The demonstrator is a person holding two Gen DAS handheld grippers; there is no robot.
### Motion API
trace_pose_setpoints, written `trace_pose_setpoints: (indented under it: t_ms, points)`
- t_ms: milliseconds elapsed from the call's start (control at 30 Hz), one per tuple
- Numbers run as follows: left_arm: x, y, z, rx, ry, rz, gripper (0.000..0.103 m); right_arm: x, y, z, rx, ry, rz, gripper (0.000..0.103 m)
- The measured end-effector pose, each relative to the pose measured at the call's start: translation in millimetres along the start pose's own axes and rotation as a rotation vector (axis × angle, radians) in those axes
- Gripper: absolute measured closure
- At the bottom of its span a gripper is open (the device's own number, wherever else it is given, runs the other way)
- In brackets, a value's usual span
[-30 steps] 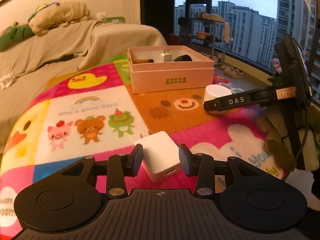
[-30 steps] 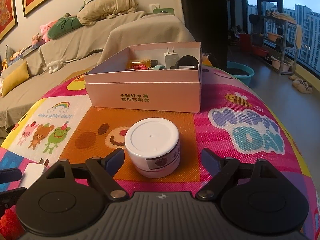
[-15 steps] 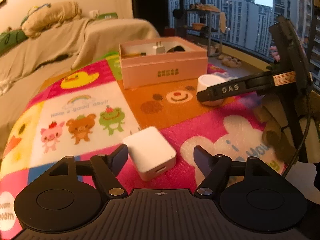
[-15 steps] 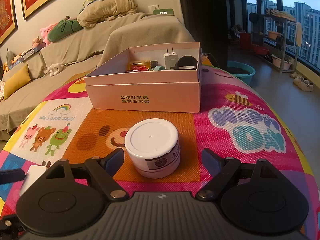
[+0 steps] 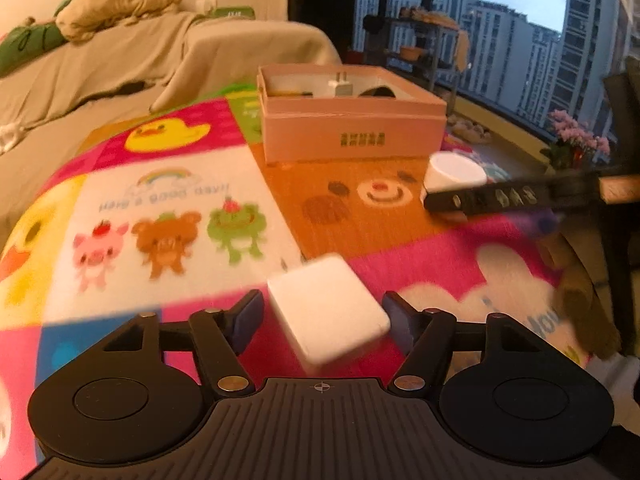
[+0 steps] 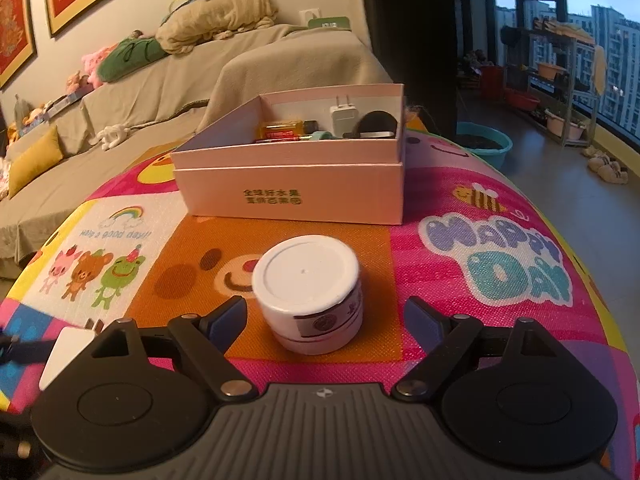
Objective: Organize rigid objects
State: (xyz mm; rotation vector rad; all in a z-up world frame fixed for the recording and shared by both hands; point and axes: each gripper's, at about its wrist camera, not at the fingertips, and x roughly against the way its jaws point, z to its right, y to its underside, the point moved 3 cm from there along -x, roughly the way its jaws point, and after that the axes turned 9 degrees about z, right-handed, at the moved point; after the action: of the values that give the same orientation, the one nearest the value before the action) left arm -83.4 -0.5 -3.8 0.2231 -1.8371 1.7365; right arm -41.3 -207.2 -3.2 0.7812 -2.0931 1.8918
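Observation:
A white charger block [image 5: 326, 312] lies on the cartoon play mat [image 5: 168, 184], between the fingers of my left gripper [image 5: 322, 316]. The jaws are closing, and small gaps still show on both sides of the block. The picture is blurred by motion. A round white jar [image 6: 308, 292] stands on the orange bear patch, and my right gripper [image 6: 324, 320] straddles it with its jaws opening and wide gaps on each side. Beyond both stands the pink open box [image 6: 288, 196] holding a plug adapter, a small bottle and a dark round item. The right gripper's finger [image 5: 496, 198] crosses the jar [image 5: 454, 170] in the left wrist view.
The mat [image 6: 480, 240] ends in a rounded edge on the right, with floor, a teal basin [image 6: 486, 144] and shelves beyond. A covered sofa [image 6: 192, 80] with cushions runs along the left and back. The charger's corner [image 6: 66, 350] shows at the lower left of the right wrist view.
My left gripper let go of the charger, opened wide and shifted so the block sits centred between its fingers again. The right gripper and the jar have stayed put.

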Motion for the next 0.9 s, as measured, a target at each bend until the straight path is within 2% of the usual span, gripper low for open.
trace_pose_setpoints:
  t_ms: [133, 300, 433, 500, 567, 633, 900]
  points:
    - [-12.0, -2.3, -12.9, 0.001, -0.017, 0.04, 0.036, 3.6, 3.7, -12.5, 0.057, -0.076, -0.015, 0.015]
    - [-7.6, -2.3, -26.0, 0.082, 0.039, 0.044, 0.04, -0.1, 4.0, -18.4, 0.076, -0.058, -0.031, 0.015]
    - [-0.2, 3.6, -19.0, 0.047, 0.043, 0.048, 0.04, -2.3, 3.9, -20.3, 0.087, -0.046, -0.033, 0.016]
    - [1.8, 10.5, -14.4, 0.015, 0.025, 0.086, 0.04, -3.4, 3.8, -22.2, 0.101, -0.027, -0.032, 0.021]
    - [2.6, 12.1, -10.5, -0.015, 0.01, 0.096, 0.04, -4.3, 3.1, -22.3, 0.121, -0.004, -0.028, 0.039]
    - [3.0, 13.0, -10.8, -0.019, 0.008, 0.103, 0.04, -4.4, 1.3, -22.7, 0.156, 0.019, -0.027, 0.05]
    - [5.1, 14.5, -22.8, 0.049, 0.037, 0.13, 0.042, 14.9, -11.1, -24.6, 0.21, 0.045, -0.04, 0.05]
